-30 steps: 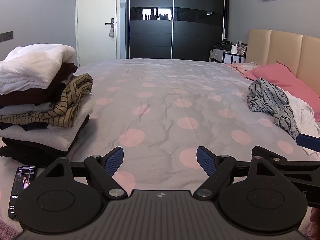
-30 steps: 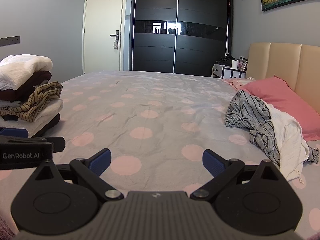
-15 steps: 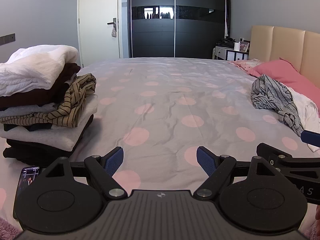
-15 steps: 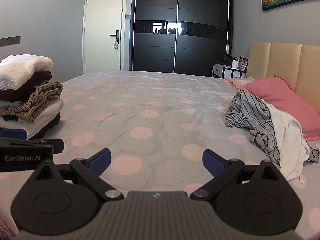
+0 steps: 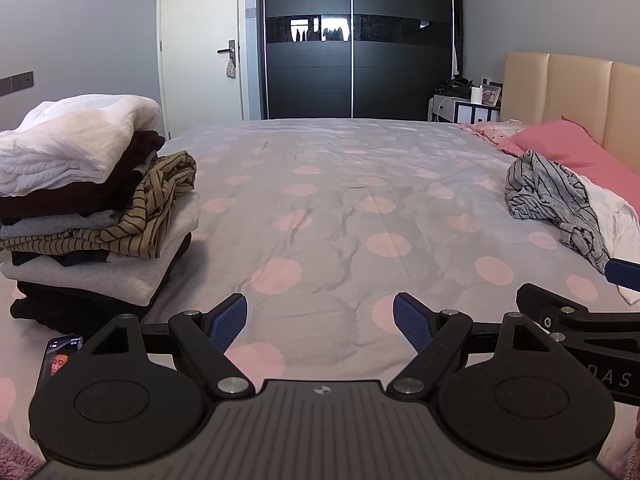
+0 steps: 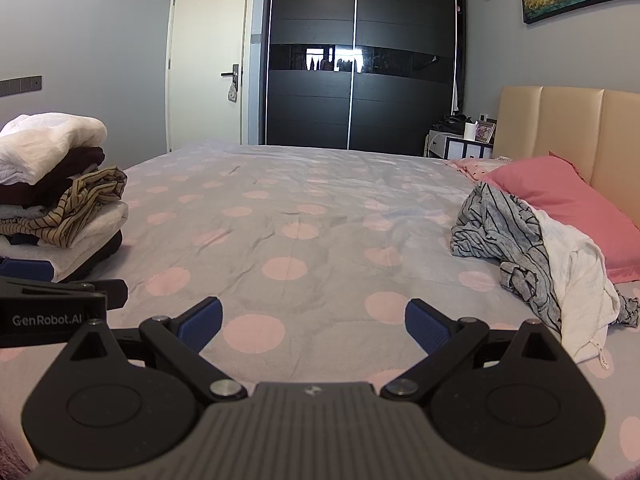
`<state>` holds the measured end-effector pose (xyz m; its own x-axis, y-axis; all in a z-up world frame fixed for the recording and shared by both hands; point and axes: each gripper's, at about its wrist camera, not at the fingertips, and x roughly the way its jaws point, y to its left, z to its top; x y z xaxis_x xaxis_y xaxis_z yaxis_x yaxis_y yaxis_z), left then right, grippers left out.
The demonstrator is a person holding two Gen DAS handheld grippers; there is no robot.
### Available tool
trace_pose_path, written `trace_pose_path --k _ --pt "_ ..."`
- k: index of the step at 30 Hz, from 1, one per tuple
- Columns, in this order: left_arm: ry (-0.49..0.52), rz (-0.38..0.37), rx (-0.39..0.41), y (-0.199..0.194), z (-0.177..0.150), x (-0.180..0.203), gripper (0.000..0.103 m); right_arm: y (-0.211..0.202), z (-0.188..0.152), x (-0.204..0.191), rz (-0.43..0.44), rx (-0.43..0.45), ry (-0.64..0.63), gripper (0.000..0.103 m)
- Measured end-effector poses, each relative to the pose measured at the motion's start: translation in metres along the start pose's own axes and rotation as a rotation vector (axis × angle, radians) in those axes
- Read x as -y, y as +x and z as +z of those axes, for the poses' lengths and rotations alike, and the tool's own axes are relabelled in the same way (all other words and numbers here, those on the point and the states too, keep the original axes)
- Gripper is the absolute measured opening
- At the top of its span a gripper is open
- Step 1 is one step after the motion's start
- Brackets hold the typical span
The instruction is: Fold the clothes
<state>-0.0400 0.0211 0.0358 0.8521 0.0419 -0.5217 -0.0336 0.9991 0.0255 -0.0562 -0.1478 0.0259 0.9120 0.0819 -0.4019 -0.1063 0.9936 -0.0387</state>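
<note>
Mostly one bed (image 5: 328,216) fills both views, its wrinkled grey sheet dotted with pink circles. At left stands one stack of folded clothes (image 5: 92,208), soft knits with a striped top among them. At right lie two loose garments beside a pink pillow (image 6: 560,200): a crumpled grey striped shirt (image 6: 504,232) and a white cloth (image 6: 576,276). Two grippers, left gripper (image 5: 319,322) and right gripper (image 6: 313,324), hover with ribbed blue pads spread apart, holding nothing. One phone (image 5: 58,358) lies lower left.
</note>
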Motion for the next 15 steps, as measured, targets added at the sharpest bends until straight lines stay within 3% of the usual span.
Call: trace_pose_path --k 15 --pt "-0.001 -0.022 -0.04 0.0022 0.0002 -0.0009 0.08 -0.0009 0.0001 -0.0014 -0.005 0.001 0.006 0.099"
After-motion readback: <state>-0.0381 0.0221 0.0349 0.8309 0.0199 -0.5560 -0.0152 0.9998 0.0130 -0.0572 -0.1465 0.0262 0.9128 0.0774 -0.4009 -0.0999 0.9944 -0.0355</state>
